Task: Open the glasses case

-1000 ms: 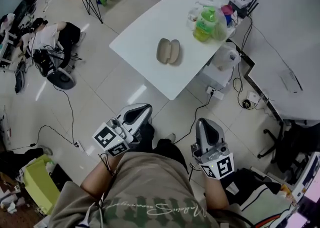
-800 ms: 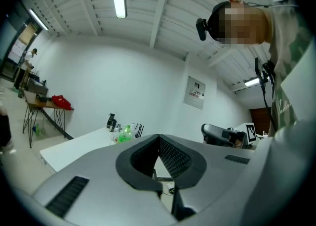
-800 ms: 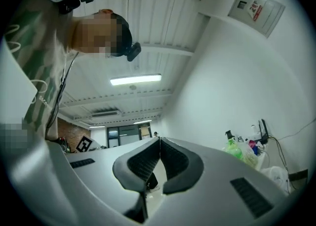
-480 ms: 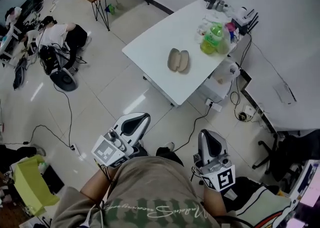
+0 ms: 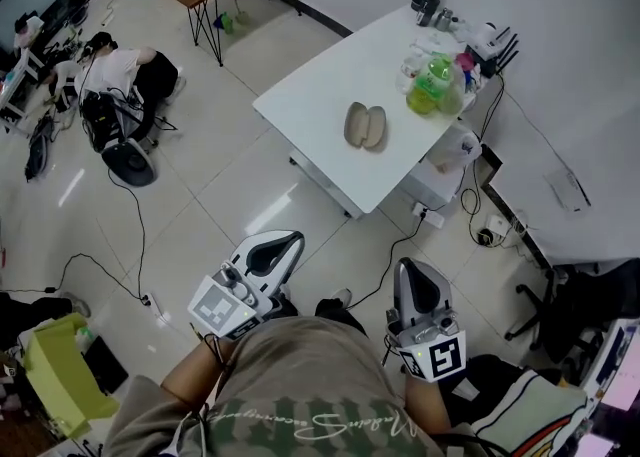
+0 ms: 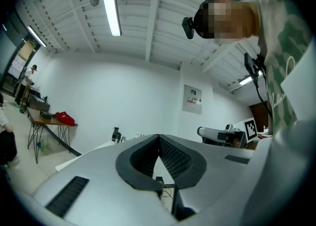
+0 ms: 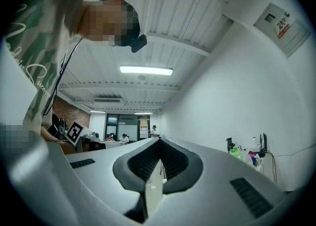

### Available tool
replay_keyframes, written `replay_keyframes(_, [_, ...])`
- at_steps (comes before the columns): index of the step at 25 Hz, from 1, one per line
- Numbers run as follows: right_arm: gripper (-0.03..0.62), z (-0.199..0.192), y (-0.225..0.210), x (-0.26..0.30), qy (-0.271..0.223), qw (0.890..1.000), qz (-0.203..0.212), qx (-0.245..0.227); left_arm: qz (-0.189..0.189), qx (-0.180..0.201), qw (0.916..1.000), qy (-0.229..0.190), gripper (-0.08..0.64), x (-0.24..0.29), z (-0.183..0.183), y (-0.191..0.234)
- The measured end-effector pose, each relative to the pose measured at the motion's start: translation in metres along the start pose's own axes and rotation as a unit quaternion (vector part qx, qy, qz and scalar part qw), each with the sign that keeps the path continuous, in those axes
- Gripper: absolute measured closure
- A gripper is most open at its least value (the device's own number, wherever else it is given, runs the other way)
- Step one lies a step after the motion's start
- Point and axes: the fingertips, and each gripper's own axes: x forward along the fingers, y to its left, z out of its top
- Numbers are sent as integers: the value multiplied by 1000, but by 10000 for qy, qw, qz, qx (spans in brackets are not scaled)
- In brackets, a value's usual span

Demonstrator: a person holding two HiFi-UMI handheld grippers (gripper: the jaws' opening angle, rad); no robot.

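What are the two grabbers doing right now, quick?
Left gripper: closed, holding nothing.
Right gripper: closed, holding nothing.

Upper centre: white table [image 5: 300,110] bearing a beige glasses case [image 5: 365,126] and a green bottle [image 5: 428,85]. Lower frame: left gripper [image 5: 283,242] and right gripper [image 5: 411,269], pale grey with black-and-white square markers. Lower left: lime-green container [image 5: 55,370].
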Motion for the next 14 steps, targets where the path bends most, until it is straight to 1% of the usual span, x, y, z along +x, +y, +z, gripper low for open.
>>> replay_keyframes(3, [584, -2, 0, -2, -14, 9999, -89, 103, -6, -57, 10000, 33, 555, -4, -3, 3])
replay_keyframes(6, [584, -4, 0, -3, 11, 9999, -124, 91, -6, -80, 10000, 54, 555, -5, -4, 6])
replay_keyframes(14, [584, -3, 3, 1, 15, 9999, -76, 83, 96, -70, 9998, 143, 555, -1, -4, 10])
